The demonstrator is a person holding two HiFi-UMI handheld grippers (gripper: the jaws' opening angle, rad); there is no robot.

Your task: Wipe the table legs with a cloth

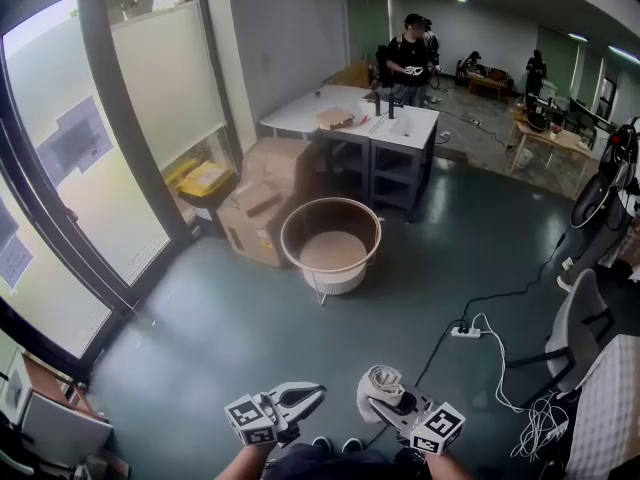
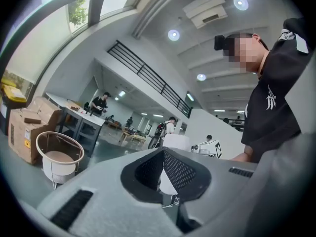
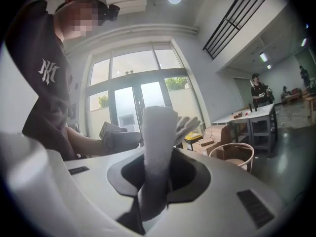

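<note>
Grey workshop floor (image 1: 200, 338) with a power strip (image 1: 465, 332) (head view only), right gripper (image 1: 387, 401) fingers pinched the white cloth (image 3: 159, 142), upright in its own view, left gripper (image 1: 314, 396) fingers closed empty, table legs (image 1: 418, 173) well apart.

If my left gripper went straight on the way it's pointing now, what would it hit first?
Probably the white cloth clamped in the right gripper, which sits directly ahead of the left gripper. Depth between them is hard to judge.
</note>
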